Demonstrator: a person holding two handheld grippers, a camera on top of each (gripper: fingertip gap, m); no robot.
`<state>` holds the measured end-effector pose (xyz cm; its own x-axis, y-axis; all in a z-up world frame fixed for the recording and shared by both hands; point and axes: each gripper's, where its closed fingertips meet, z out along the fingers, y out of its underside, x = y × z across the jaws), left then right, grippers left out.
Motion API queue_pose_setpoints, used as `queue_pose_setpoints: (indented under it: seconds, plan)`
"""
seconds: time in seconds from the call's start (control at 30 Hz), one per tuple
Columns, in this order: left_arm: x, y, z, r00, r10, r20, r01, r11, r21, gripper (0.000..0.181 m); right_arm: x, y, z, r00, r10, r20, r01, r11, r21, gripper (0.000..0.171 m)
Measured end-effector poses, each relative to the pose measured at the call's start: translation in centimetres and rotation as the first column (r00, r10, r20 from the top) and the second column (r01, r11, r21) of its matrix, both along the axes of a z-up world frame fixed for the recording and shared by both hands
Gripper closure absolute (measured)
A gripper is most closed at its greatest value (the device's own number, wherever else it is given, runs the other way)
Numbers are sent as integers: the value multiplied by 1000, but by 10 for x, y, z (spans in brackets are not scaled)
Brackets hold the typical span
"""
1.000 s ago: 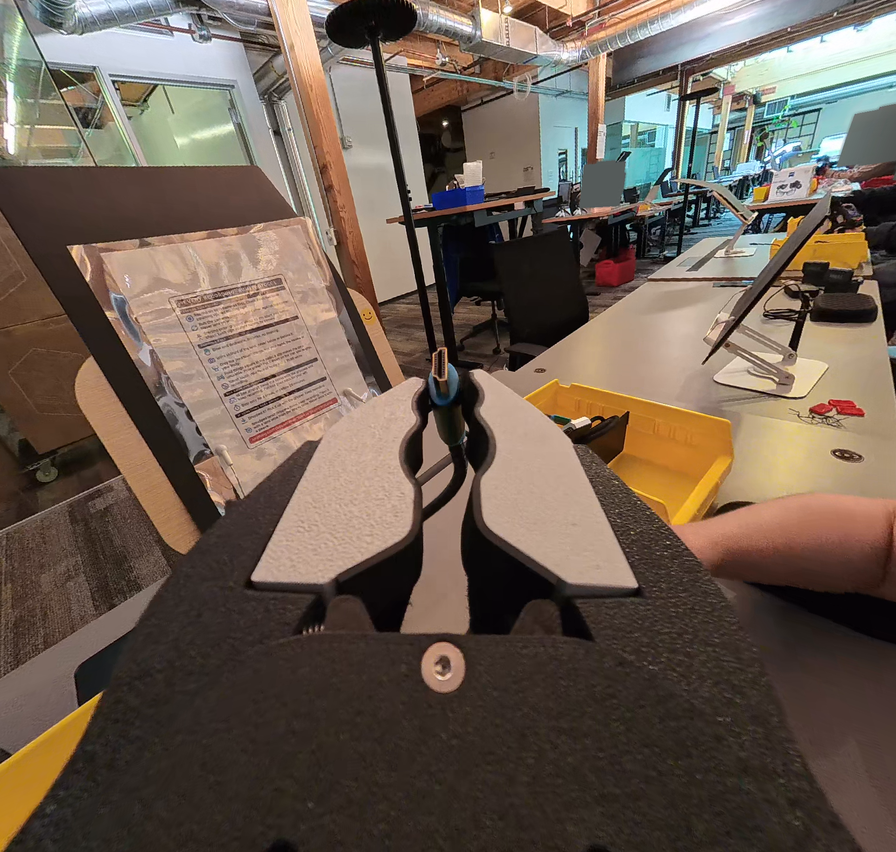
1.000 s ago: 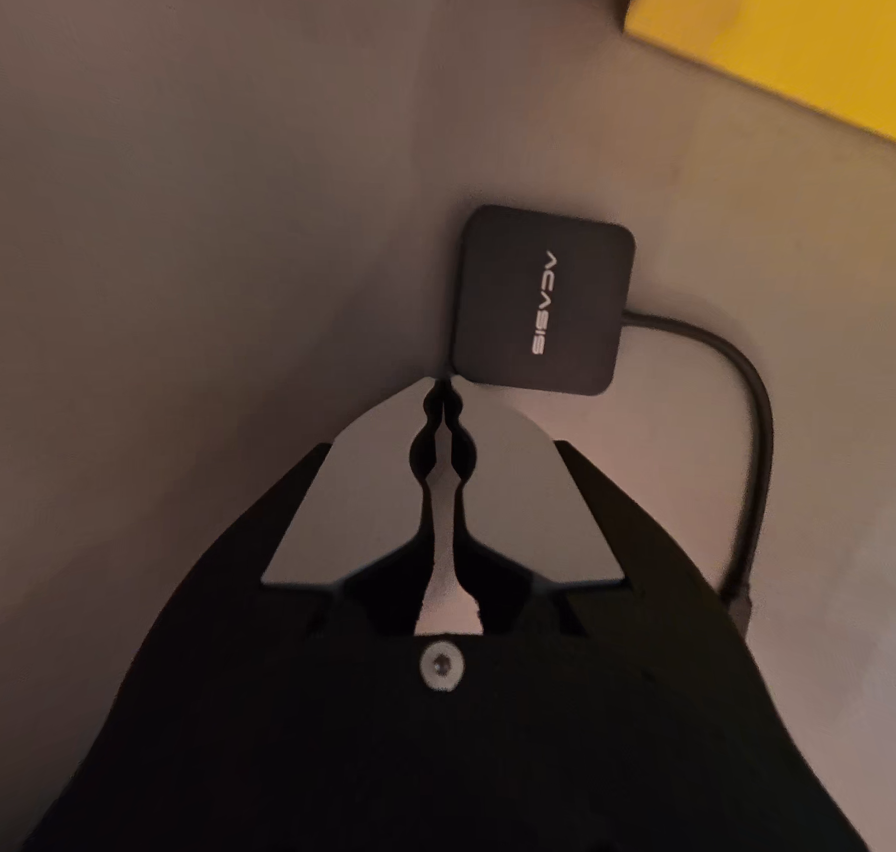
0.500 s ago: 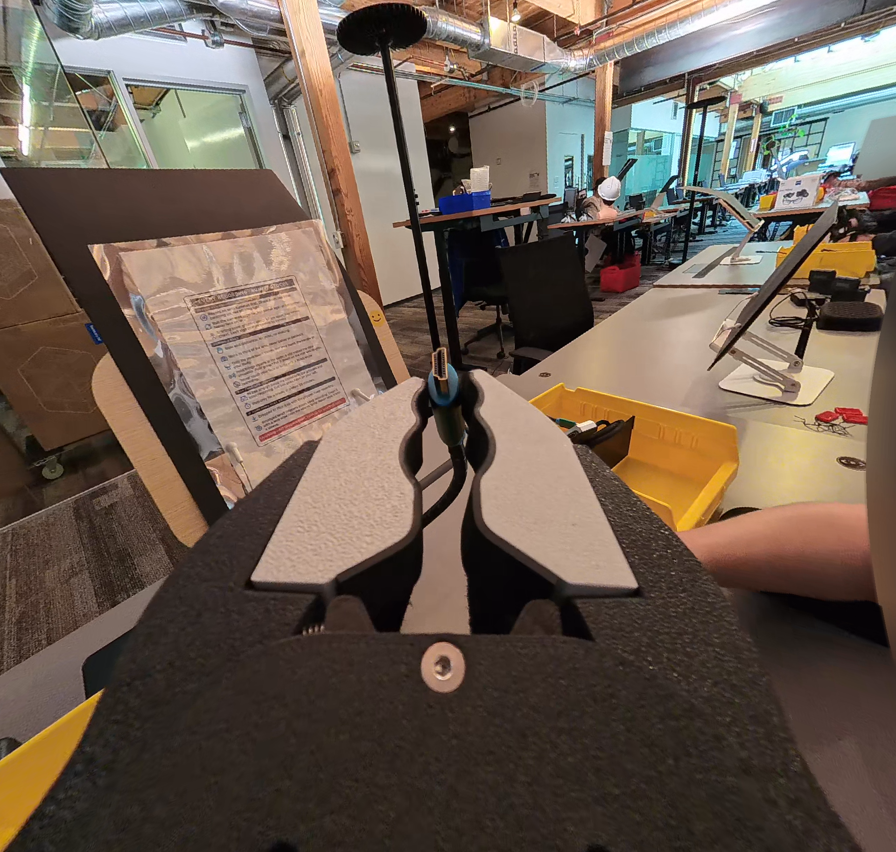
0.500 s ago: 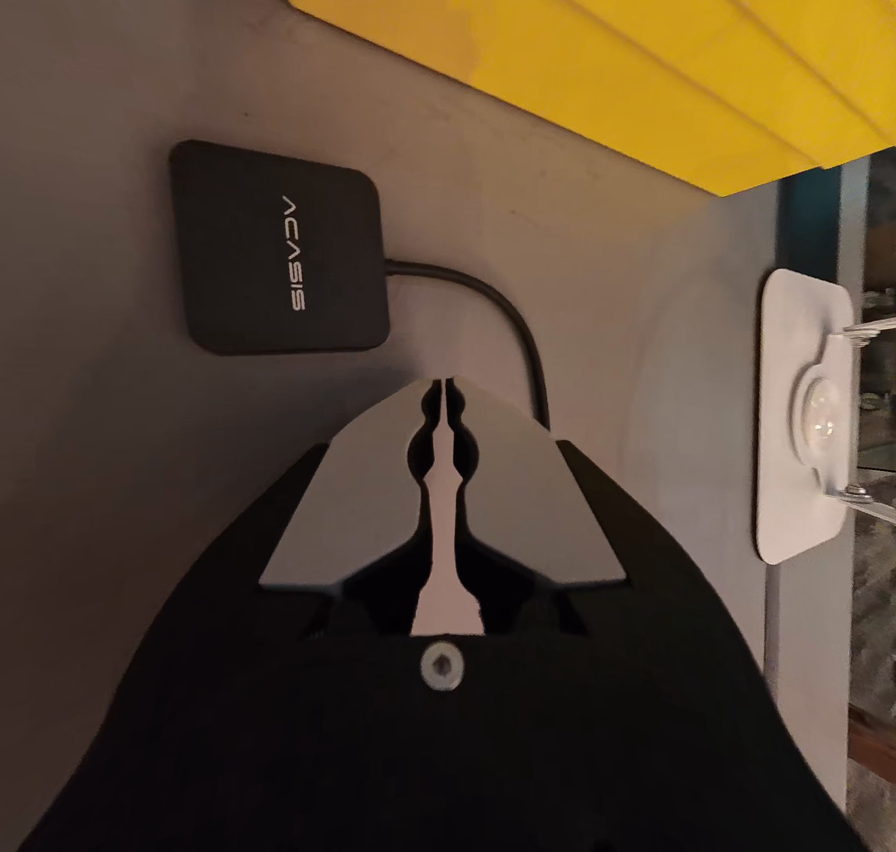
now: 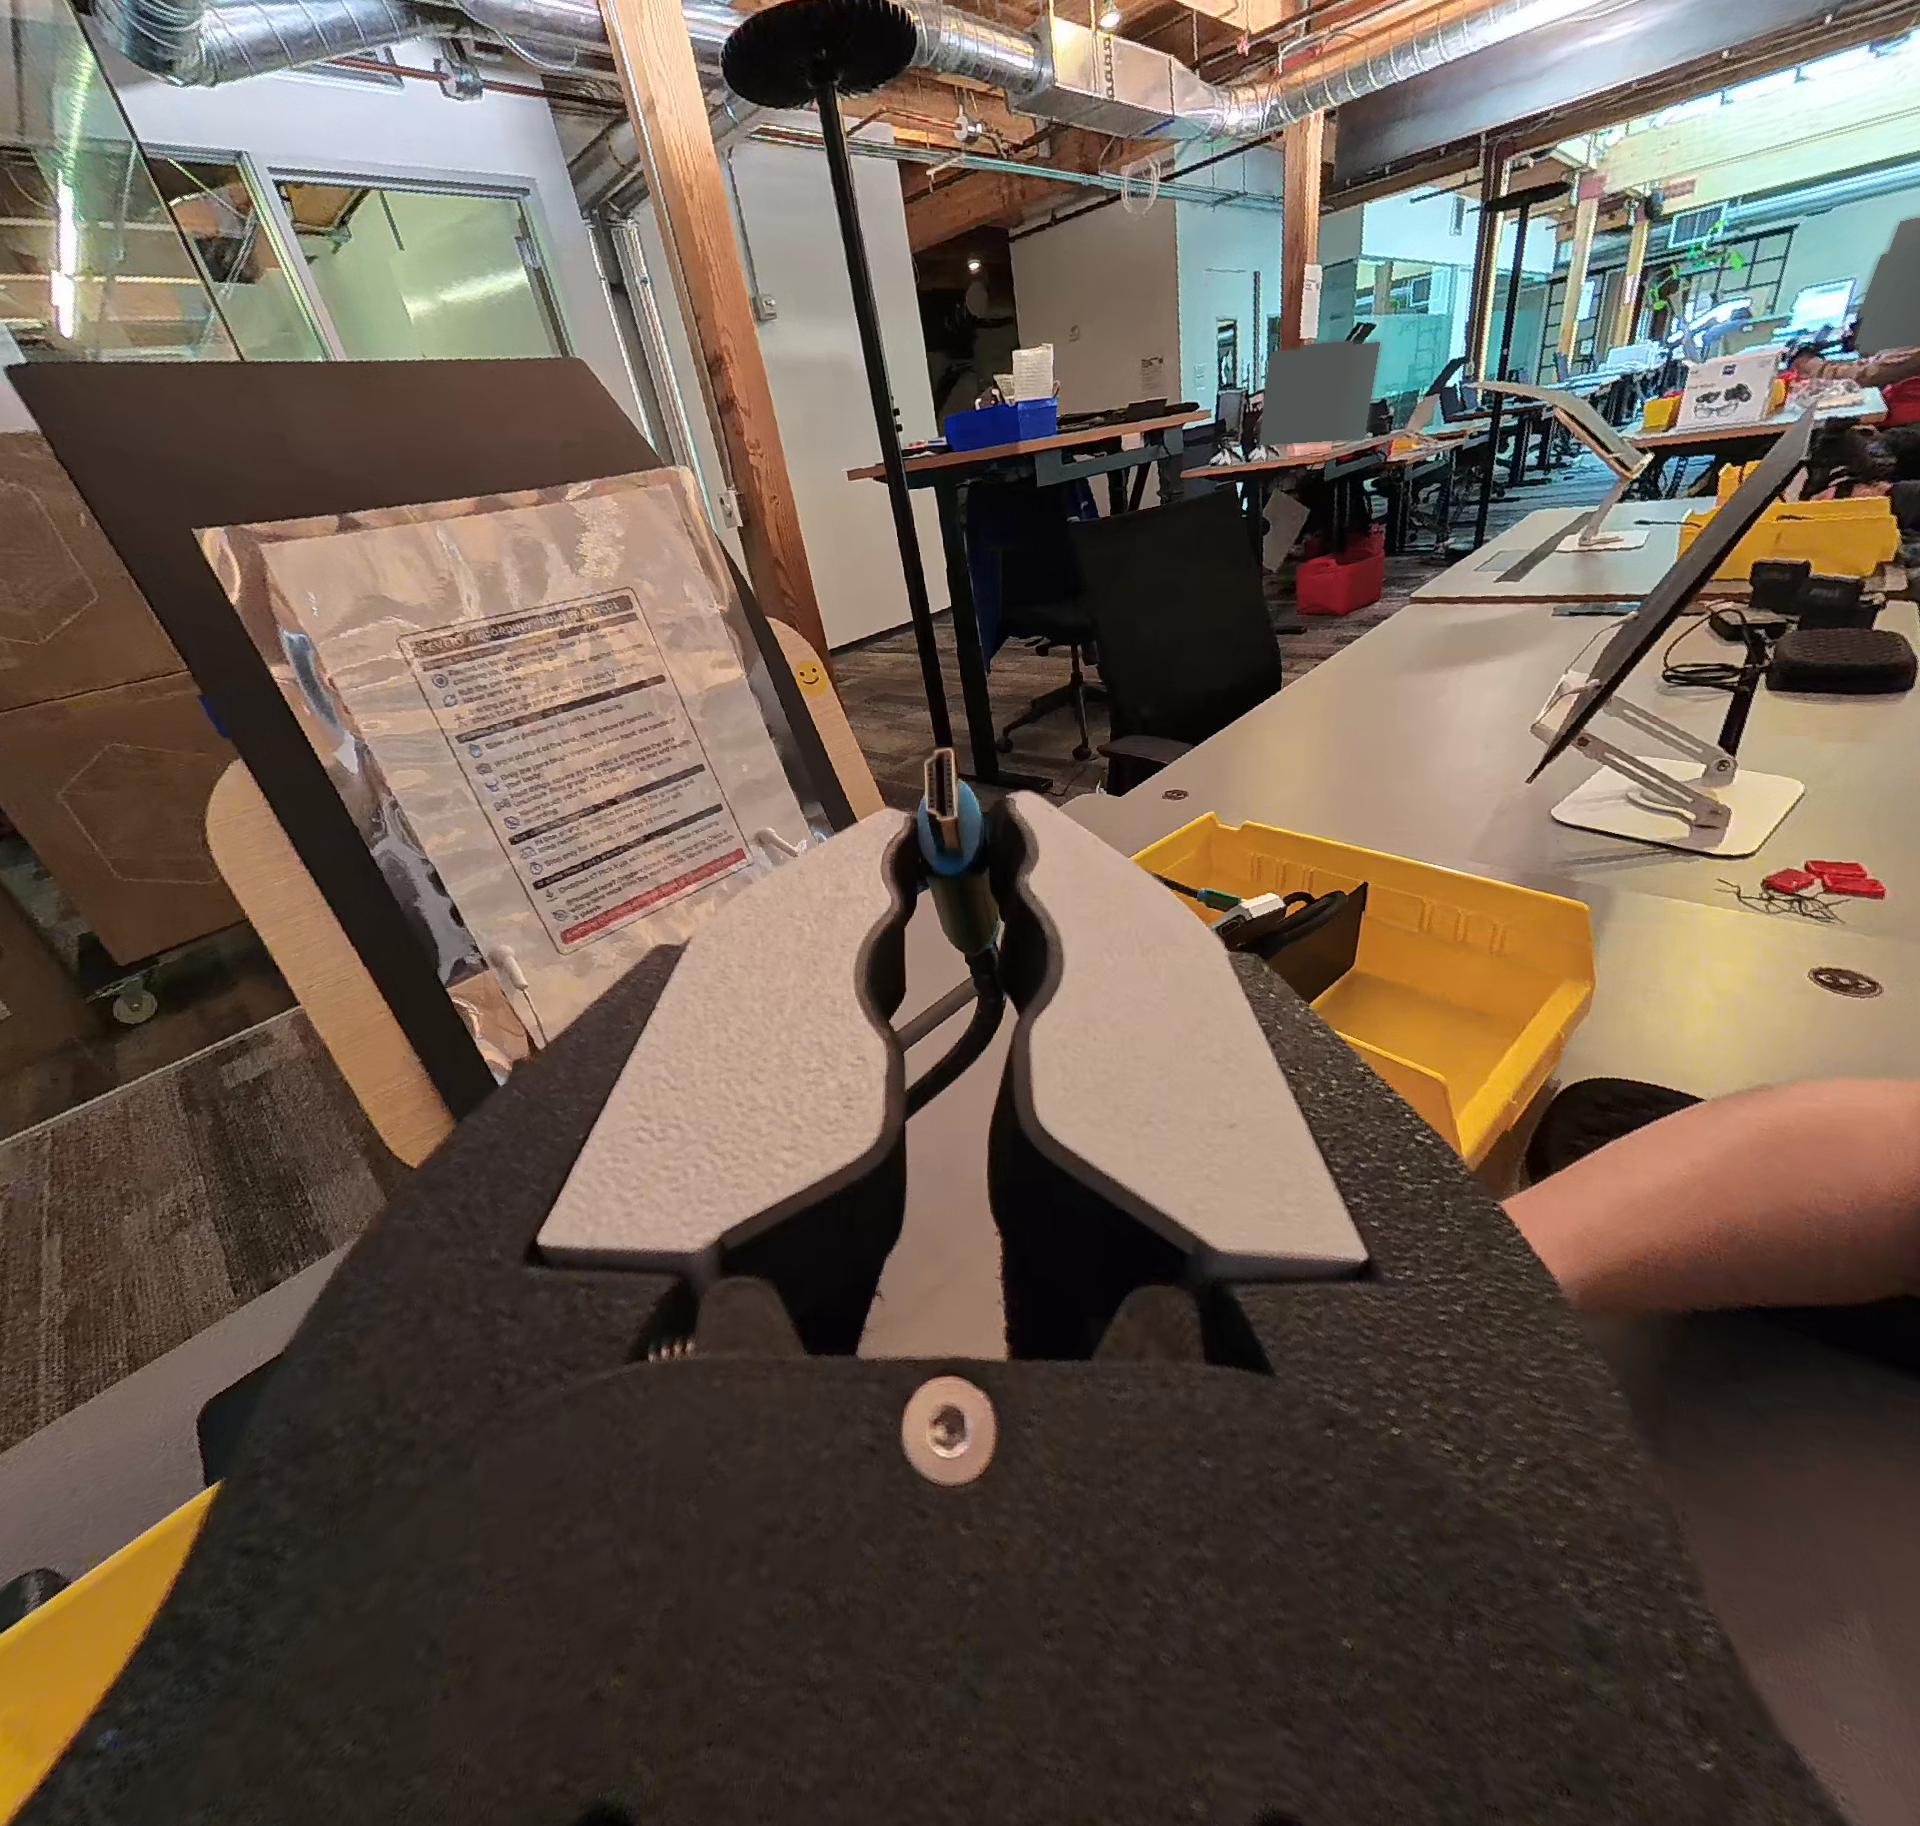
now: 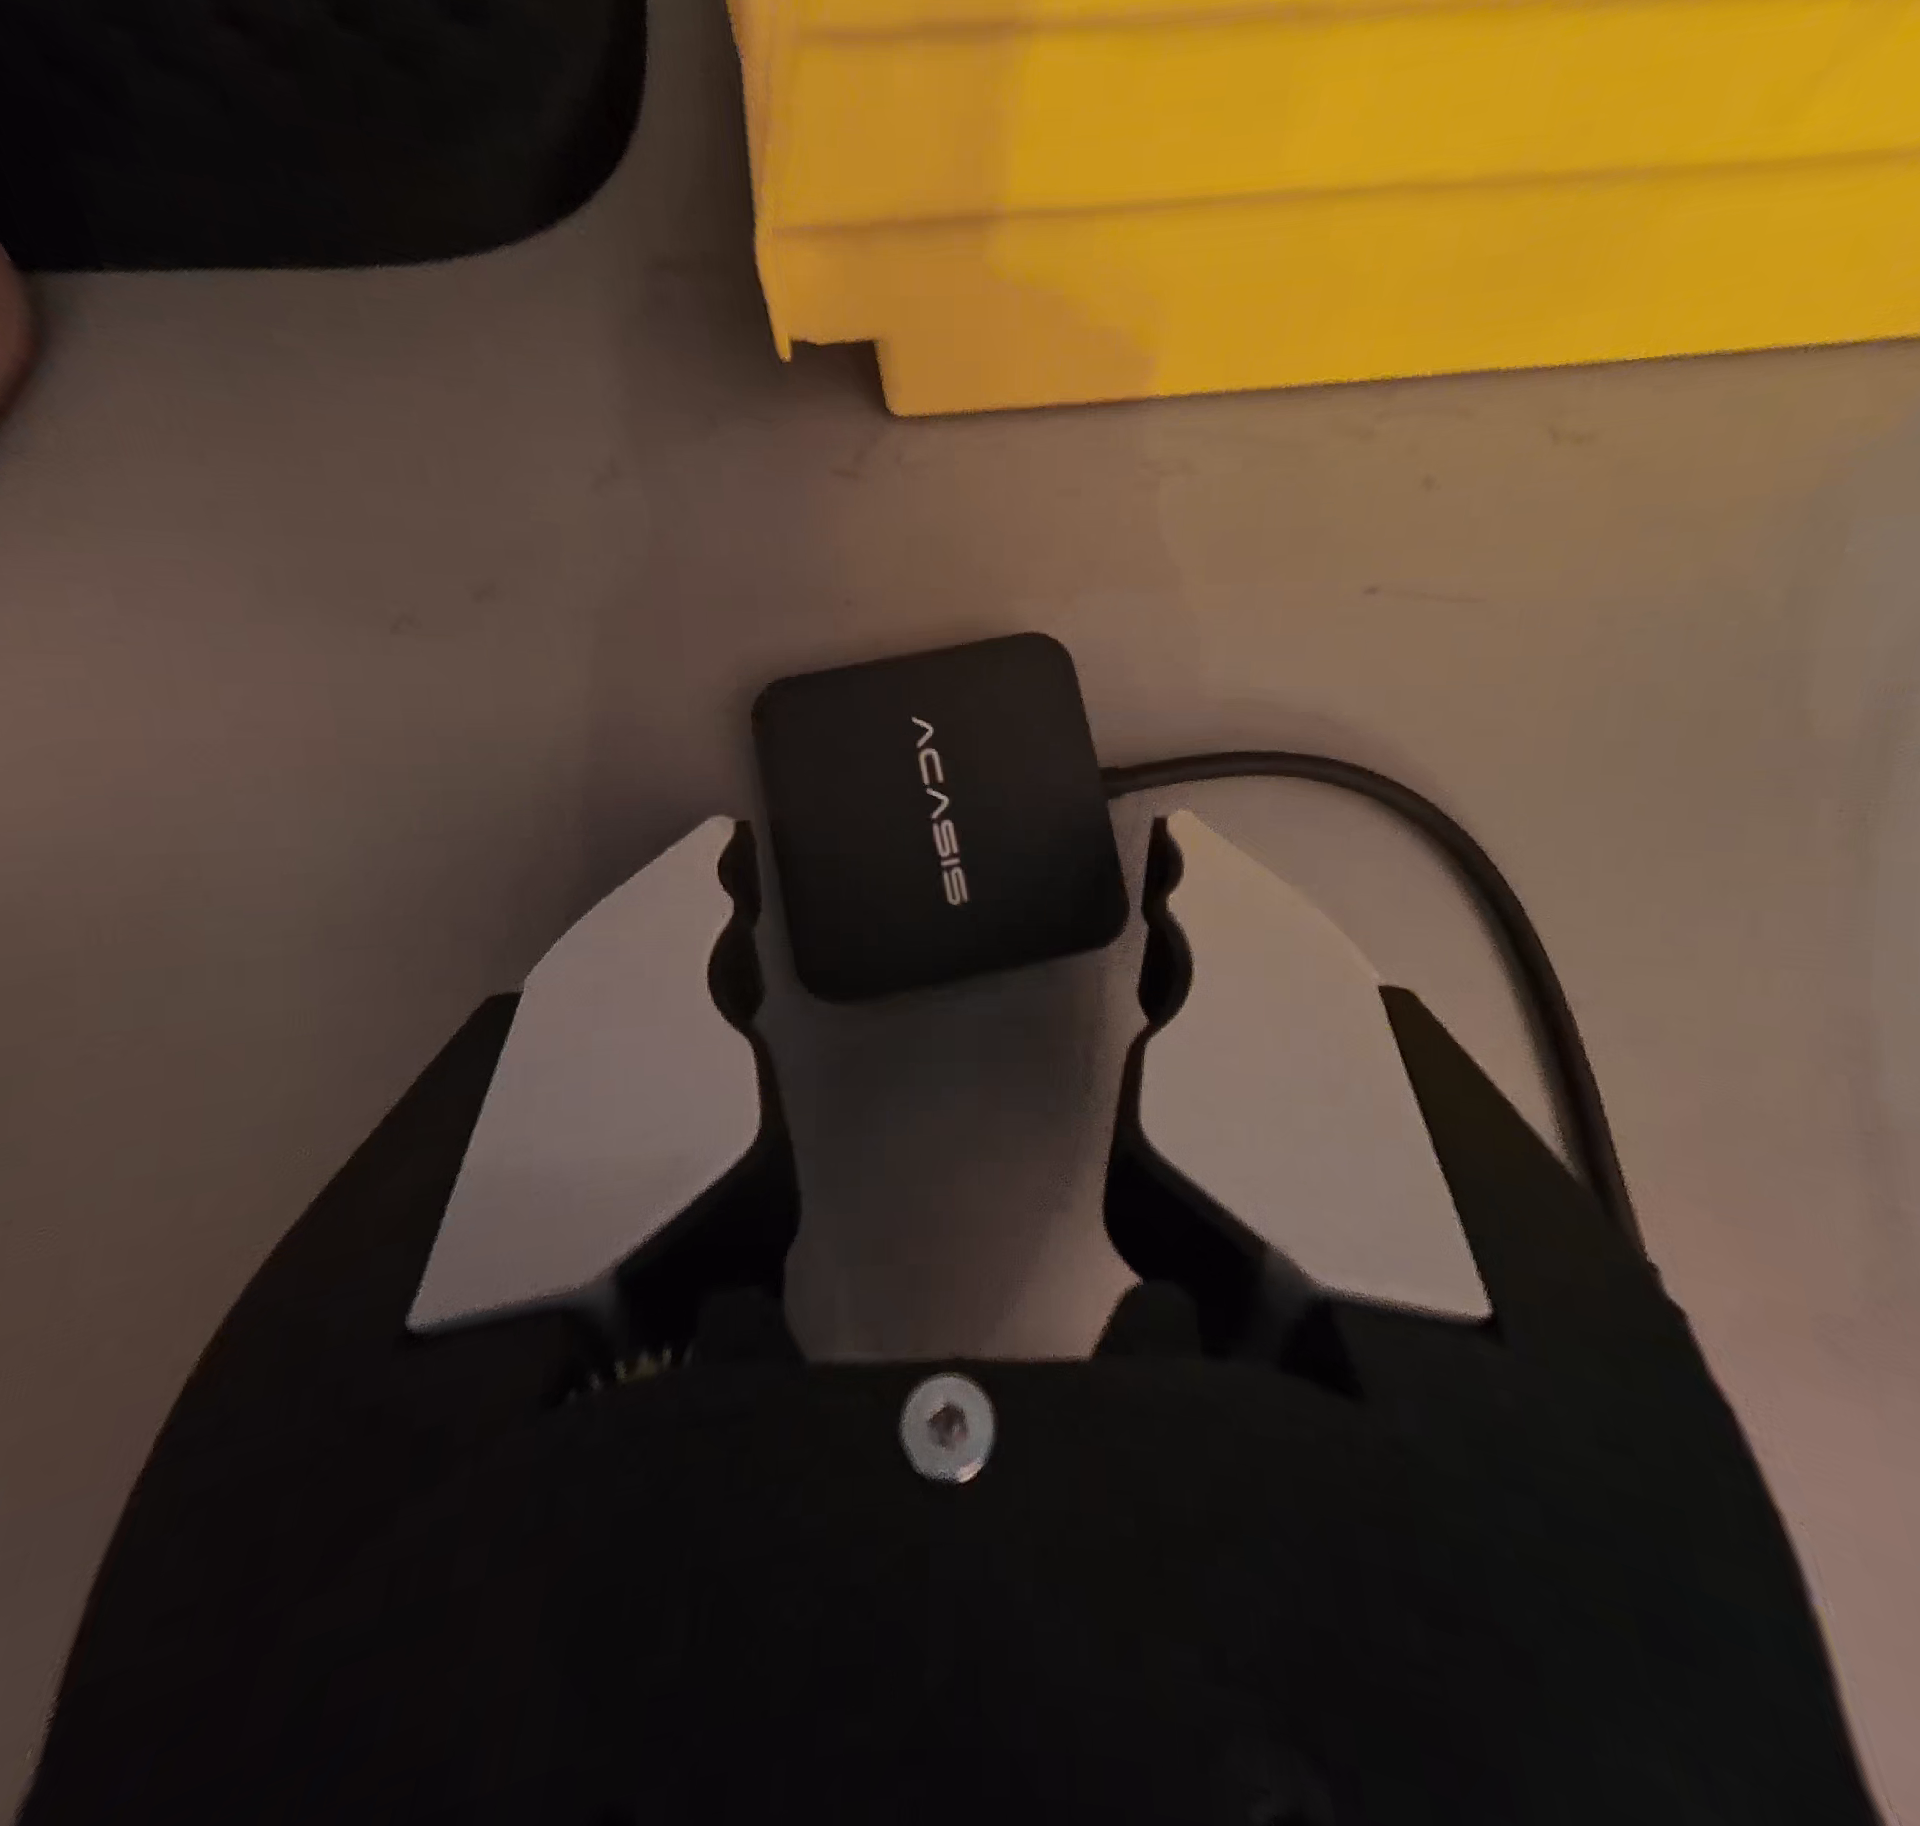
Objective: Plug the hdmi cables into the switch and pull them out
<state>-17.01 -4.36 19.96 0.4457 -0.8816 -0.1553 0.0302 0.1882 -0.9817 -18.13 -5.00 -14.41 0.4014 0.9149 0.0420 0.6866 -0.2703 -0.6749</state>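
Note:
My left gripper [image 5: 958,826] is shut on an HDMI cable plug [image 5: 951,841] with a blue collar; its metal tip points up and forward, held in the air above the table, and its black cable runs back between the fingers. My right gripper [image 6: 943,826] is open and points down at the grey table, its fingers on either side of the small black square switch [image 6: 935,815]. The switch lies flat with its own black cable [image 6: 1455,841] curving off to the right. I cannot tell whether the fingers touch the switch.
A yellow bin [image 6: 1299,145] lies just beyond the switch; it holds cables in the left wrist view [image 5: 1455,966]. A black padded thing [image 6: 301,72] is at the upper left. A forearm [image 5: 1714,1184] reaches in from the right. A leaning board with a bagged sheet [image 5: 499,706] stands on the left.
My right gripper has opened and swung over the switch, which now sits between its fingers. My left gripper holds the plug almost still.

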Motion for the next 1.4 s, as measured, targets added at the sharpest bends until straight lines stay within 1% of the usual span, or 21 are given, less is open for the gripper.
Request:
queue_pose_setpoints:
  seconds: [0.07, 0.17, 0.27, 0.33, 0.4, 0.47, 0.5, 0.57, 0.63, 0.77, 0.8, 0.83, 0.9, 0.97, 1.0, 1.03, 1.07, 1.13, 1.17, 1.3, 1.4]
  plan:
    - [-2, -1, 2, 1000, -2, 8, 2, 1000, 2, 169, 4, 0, -9, 1000, 6, 18, -5, 999, -45, 100]
    - [-5, -1, 3, 1000, 2, 16, -2, 1000, 2, 169, 6, 0, -11, 999, 35, 26, -34, 998, -49, 101]
    - [-6, 0, 3, 1000, 8, 14, -8, 1000, 4, 169, 14, 9, -11, 993, -89, 71, 93, 994, -51, 101]
    - [-6, 0, 3, 1000, 12, 11, -12, 1000, 3, 169, 26, 18, -12, 975, -195, 110, 202, 978, -60, 102]
    - [-5, 0, 2, 1000, 15, 6, -15, 1000, 2, 169, 46, 31, -12, 947, -295, 130, 307, 949, -78, 102]
    - [-5, 0, 2, 1000, 16, 6, -16, 1000, 1, 169, 66, 42, -12, 902, -409, 137, 424, 900, -103, 101]
    - [-4, -1, 2, 1000, 14, 6, -14, 1000, 1, 169, 68, 42, -11, 891, -440, 114, 452, 881, -136, 101]
    - [-2, 0, 1, 1000, 12, 0, -12, 1000, 1, 169, 60, 40, -5, 882, -471, 13, 460, 854, -243, 105]
    - [1, 0, -1, 1000, 10, -10, -10, 1000, -2, 169, 55, 35, -1, 887, -462, -31, 423, 836, -349, 101]
    - [3, 0, -3, 1000, 6, -18, -6, 1000, -3, 169, 69, 33, 5, 914, -405, 4, 369, 828, -421, 101]
    - [3, 0, -3, 1000, 2, -16, -2, 1000, -2, 169, 69, 32, 10, 921, -389, -10, 346, 829, -439, 104]
    - [4, -1, -2, 1000, -1, -14, 1, 1000, -2, 169, 69, 30, 13, 933, -359, -19, 313, 837, -449, 112]
    - [4, -2, -3, 1000, -5, -16, 5, 1000, -1, 169, 78, 27, 11, 948, -313, 60, 310, 860, -406, 114]
    - [6, -2, -3, 1000, -6, -19, 6, 1000, 0, 169, 92, 27, 4, 951, -237, 199, 286, 919, -273, 126]
    - [6, -2, -4, 1000, -8, -22, 8, 1000, 1, 169, 96, 29, 2, 944, -223, 245, 276, 939, -207, 136]
    - [7, -2, -4, 1000, -8, -25, 8, 1000, 2, 168, 96, 27, -2, 941, -200, 272, 255, 949, -183, 156]
    - [8, -2, -4, 1000, -8, -27, 8, 1000, 3, 169, 92, 22, -6, 944, -172, 282, 232, 953, -196, 162]
    - [9, -2, -5, 999, -7, -32, 7, 1000, 4, 168, 84, 12, -15, 947, -138, 291, 215, 944, -251, 167]
    - [9, -2, -6, 999, -6, -33, 6, 1000, 4, 168, 79, 15, -13, 953, -152, 261, 216, 946, -240, 170]
    - [9, -3, -6, 999, -5, -33, 5, 1000, 5, 169, 54, 20, -10, 977, -186, 101, 207, 939, -274, 169]
    - [12, -3, -9, 999, -12, -49, 13, 1000, 5, 168, 56, 22, -10, 979, -179, 98, 200, 941, -274, 169]
